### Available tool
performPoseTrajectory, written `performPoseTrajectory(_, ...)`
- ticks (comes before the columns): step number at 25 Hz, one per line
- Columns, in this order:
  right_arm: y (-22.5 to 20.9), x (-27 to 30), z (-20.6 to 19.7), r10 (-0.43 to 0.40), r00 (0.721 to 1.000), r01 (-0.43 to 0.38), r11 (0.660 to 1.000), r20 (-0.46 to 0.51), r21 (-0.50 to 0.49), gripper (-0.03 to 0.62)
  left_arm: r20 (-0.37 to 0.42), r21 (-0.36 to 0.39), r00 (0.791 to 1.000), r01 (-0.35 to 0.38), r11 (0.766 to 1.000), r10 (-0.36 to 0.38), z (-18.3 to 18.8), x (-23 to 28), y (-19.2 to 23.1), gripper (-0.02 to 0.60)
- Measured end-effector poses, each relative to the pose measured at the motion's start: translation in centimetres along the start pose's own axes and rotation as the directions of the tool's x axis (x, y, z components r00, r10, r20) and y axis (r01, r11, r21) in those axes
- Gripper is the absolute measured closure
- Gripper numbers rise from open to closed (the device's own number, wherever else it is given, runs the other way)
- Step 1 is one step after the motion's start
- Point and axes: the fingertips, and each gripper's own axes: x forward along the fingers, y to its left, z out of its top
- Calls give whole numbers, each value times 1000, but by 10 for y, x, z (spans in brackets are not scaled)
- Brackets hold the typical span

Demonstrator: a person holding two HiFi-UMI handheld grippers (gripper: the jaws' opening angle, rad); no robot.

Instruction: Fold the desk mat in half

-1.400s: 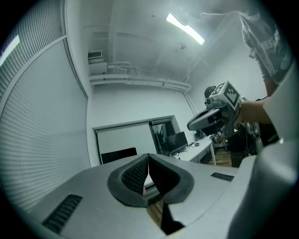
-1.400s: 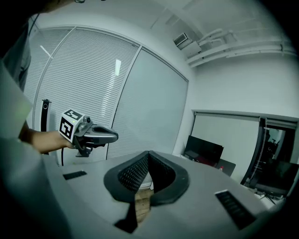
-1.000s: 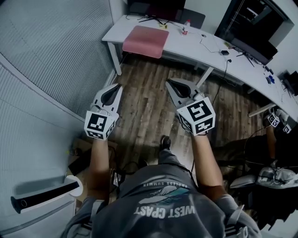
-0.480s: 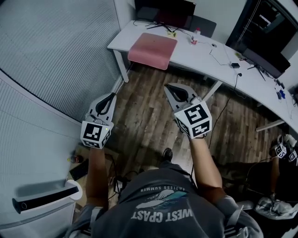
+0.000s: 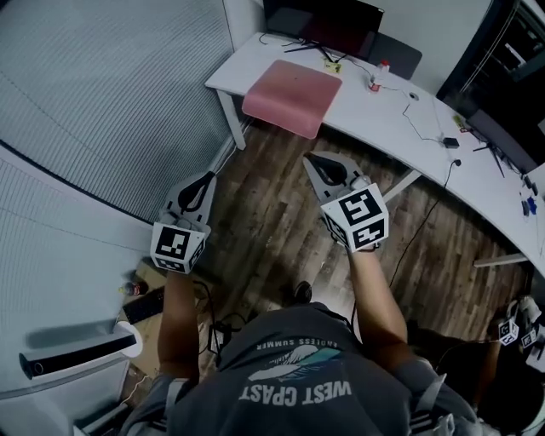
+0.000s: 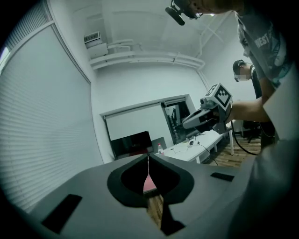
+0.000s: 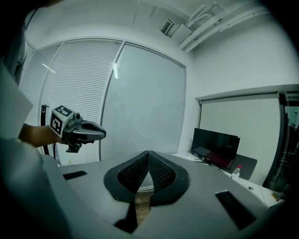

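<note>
The pink desk mat (image 5: pixel 292 95) lies flat on the near left end of a white desk (image 5: pixel 400 119), one edge hanging over the desk's front. Both grippers are held over the wooden floor, short of the desk. My left gripper (image 5: pixel 207 177) is shut and empty, pointing at the desk's left leg. My right gripper (image 5: pixel 311 157) is also shut and empty, a little below the mat's front edge. In the left gripper view a sliver of the pink mat (image 6: pixel 149 184) shows between the shut jaws. The right gripper view shows window blinds and my left gripper (image 7: pixel 101 134) off to the left.
A dark monitor (image 5: pixel 324 25) and a small bottle (image 5: pixel 375 81) stand behind the mat, with cables along the desk. Window blinds (image 5: pixel 102 94) fill the left side. A white appliance (image 5: pixel 77 353) and floor clutter sit at lower left. Another person's grippers (image 5: pixel 515 328) show at lower right.
The desk and mat have come closer and slid right and down in the head view as the person walked toward them. Both grippers stayed shut.
</note>
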Motion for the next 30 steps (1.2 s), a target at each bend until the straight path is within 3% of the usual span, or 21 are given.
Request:
performPoseTrajectory(7,-38,31,-2,65,998,-65,998,15,-5,568,-42,0,997,-64,998,64,-2,35,13,561)
performPoseTrajectory(13,-72,44,-4,77,997,-77,997,27,-5,568,-54,25,997,-53,998,54,4,74,8,561)
performPoseTrajectory(21,-104,67,-20,34,999,-34,999,-5,12,568,-41,31,999,2,1000,-1,-6,122,23,561)
performPoseTrajectory(30,-151,116,-22,-127,990,126,992,-60,-21,568,39,27,984,172,985,-173,-30,221,64,561)
